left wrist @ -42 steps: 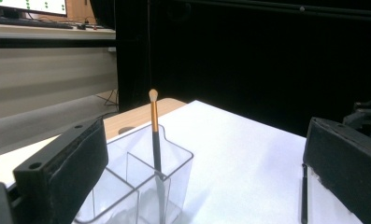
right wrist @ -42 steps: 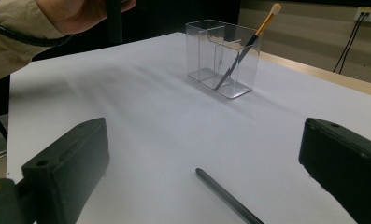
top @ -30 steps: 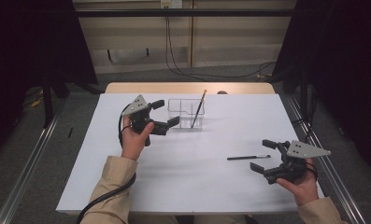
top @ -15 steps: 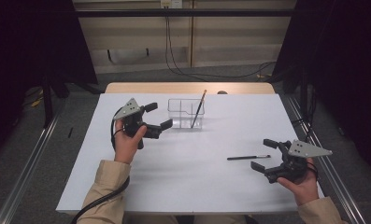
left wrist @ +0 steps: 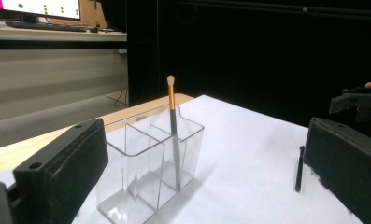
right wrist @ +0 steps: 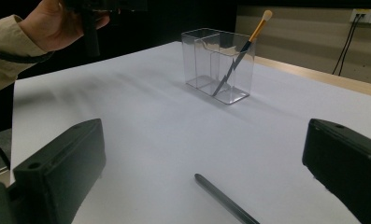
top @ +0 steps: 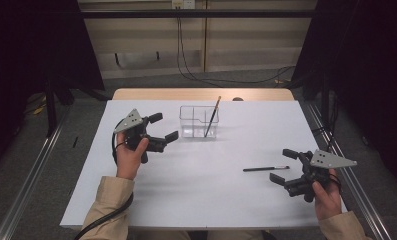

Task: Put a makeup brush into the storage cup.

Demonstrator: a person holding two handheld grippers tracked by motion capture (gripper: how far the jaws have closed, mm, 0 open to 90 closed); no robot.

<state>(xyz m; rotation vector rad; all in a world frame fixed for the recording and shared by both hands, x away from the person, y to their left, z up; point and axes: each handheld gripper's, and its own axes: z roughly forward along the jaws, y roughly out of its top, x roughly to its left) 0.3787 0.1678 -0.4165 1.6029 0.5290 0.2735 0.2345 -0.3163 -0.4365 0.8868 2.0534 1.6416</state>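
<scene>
Two open grippers, one brush standing in the holder, one dark stick loose on the table.

The left gripper (top: pixel 160 129) hangs just left of the clear holder (top: pixel 198 121), jaws apart and empty, where a careless swing could tip the holder and its leaning brush (top: pixel 212 116). The right gripper (top: pixel 284 166), also spread and empty, sits near the pen (top: pixel 266 169), possibly another brush, which may roll away if nudged.

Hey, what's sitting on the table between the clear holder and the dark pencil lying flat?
Nothing. Between the clear holder and the dark pencil there is just bare white tabletop, as the high view and right gripper view show.
</scene>
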